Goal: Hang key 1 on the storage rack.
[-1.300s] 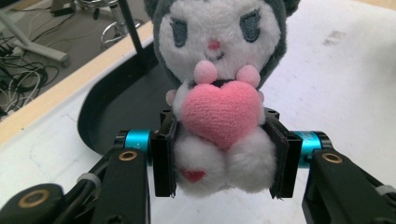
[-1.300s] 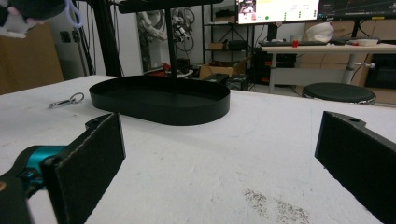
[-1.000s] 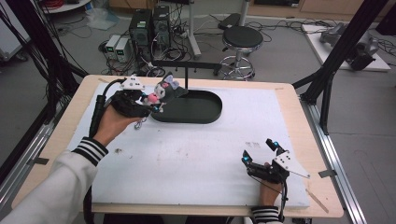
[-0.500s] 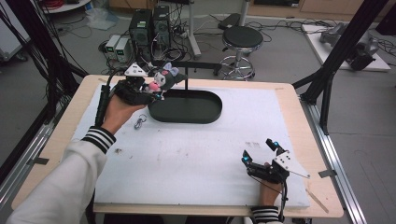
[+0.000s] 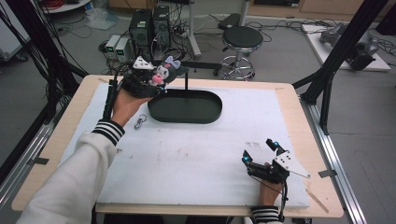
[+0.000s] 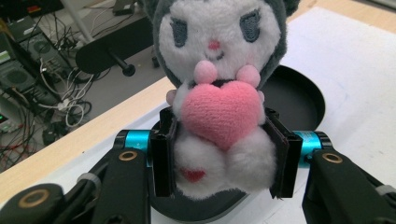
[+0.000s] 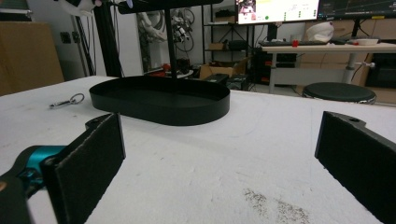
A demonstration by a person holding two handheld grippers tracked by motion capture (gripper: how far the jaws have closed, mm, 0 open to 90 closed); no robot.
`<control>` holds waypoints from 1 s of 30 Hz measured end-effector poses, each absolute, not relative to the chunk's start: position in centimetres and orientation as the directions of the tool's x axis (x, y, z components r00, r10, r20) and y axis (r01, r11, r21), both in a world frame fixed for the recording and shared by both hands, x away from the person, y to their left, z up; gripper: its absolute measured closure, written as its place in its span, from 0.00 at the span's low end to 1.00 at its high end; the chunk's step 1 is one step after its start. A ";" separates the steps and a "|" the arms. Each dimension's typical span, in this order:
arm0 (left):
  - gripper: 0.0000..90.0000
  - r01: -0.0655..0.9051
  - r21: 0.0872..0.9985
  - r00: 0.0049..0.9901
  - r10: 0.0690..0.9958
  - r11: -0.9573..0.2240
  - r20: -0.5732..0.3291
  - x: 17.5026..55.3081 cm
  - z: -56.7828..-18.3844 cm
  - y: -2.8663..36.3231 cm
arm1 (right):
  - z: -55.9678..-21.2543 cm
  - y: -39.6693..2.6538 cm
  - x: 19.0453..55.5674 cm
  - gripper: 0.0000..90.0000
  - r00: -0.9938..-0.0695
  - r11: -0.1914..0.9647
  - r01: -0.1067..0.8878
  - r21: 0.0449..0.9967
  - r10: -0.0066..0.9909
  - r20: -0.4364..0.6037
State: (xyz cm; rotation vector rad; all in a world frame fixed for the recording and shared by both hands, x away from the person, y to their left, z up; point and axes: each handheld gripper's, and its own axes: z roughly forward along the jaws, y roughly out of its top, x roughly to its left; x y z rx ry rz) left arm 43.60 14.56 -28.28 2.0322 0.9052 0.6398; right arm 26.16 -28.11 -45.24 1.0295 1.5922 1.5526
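Two claws, left claw (image 6: 219, 154) pinching plush toy (image 6: 219, 93) (ears cut off), right claw (image 7: 224, 158) spread.

The plush toy (image 6: 219, 98) sits upright, a grey-hooded figure with a white face, pink nose and small pink paws hugging a pink heart against its fluffy white body. It is pinched at the waist between the pads of the left gripper (image 6: 219, 156), facing that gripper's camera. In the high view the plush toy (image 5: 162, 73) hangs raised off the surface, just over the left end of the black oval tray (image 5: 187, 114).
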 end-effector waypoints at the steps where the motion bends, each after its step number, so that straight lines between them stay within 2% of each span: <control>1: 0.60 0.374 0.827 0.612 0.782 -0.419 0.119 43.7 -28.4 14.5 | -45.2 -28.1 26.2 0.01 -0.458 -0.024 0.080 0.996 0.887 0.059; 30: 0.60 0.375 0.833 0.588 0.799 -0.406 0.125 45.3 -28.2 13.4 | -45.3 -28.2 26.2 0.01 -0.457 -0.030 0.082 0.996 0.887 0.064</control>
